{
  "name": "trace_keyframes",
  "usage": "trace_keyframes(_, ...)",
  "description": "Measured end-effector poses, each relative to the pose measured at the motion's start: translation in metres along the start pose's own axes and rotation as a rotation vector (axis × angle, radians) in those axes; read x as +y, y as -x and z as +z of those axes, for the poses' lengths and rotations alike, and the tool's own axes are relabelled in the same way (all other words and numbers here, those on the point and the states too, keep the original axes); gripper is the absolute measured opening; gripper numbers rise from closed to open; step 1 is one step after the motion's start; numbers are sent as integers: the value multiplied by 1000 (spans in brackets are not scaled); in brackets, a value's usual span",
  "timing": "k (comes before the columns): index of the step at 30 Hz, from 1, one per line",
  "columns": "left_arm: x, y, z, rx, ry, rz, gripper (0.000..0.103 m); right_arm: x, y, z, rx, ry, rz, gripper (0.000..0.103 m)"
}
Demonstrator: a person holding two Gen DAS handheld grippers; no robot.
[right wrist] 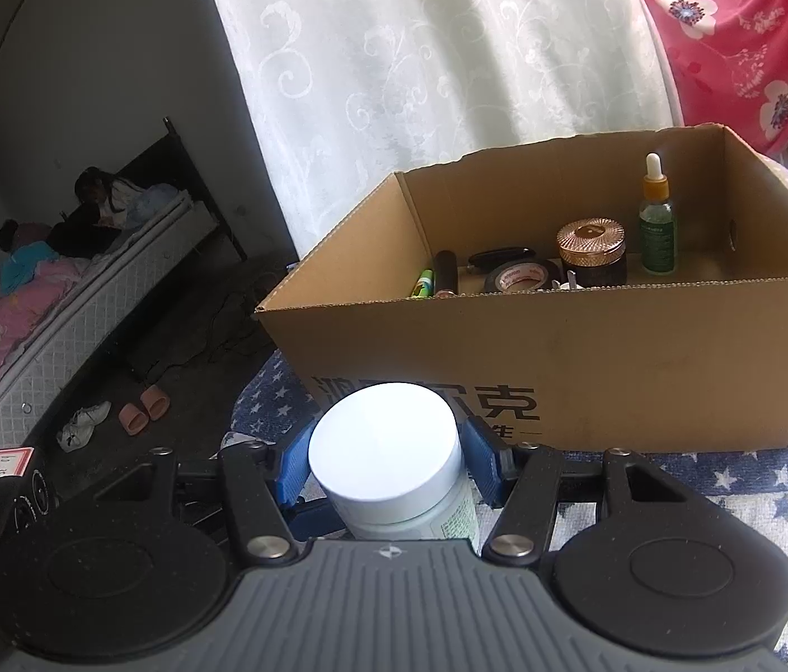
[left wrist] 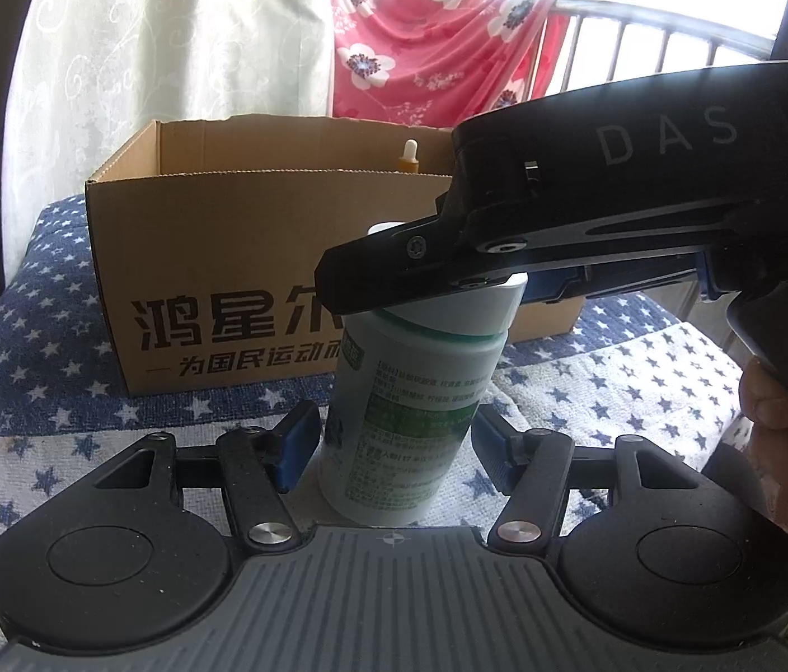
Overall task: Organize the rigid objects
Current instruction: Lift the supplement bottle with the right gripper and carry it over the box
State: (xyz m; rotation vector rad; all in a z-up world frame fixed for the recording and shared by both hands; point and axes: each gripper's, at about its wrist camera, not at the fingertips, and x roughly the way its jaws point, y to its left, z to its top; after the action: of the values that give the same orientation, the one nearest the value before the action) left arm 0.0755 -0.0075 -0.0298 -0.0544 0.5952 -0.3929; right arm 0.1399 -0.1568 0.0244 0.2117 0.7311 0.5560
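A white bottle with a green label [left wrist: 405, 420] and a white cap [right wrist: 385, 451] stands on the star-patterned cloth [left wrist: 30, 336]. My right gripper [right wrist: 385, 462] is shut on the cap; in the left wrist view it [left wrist: 422, 274] comes in from the right over the bottle's top. My left gripper [left wrist: 394, 448] is open, its blue pads [left wrist: 296, 445] on either side of the bottle's body, a small gap on each side. Behind stands an open cardboard box [left wrist: 215, 280], also in the right wrist view [right wrist: 562, 347].
The box holds a dropper bottle [right wrist: 657, 224], a jar with a copper lid [right wrist: 591, 252], a roll of black tape [right wrist: 517, 277] and small tubes [right wrist: 439, 277]. White curtain [right wrist: 422, 84] and red floral cloth [left wrist: 439, 50] hang behind. Left of the cloth is a drop to the floor [right wrist: 170, 347].
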Motion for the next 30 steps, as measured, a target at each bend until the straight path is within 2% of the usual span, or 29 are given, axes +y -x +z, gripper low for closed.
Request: trace_keyframes(30, -2, 6, 1, -19, -4, -10, 55, 6, 1, 0, 16, 4, -3, 60)
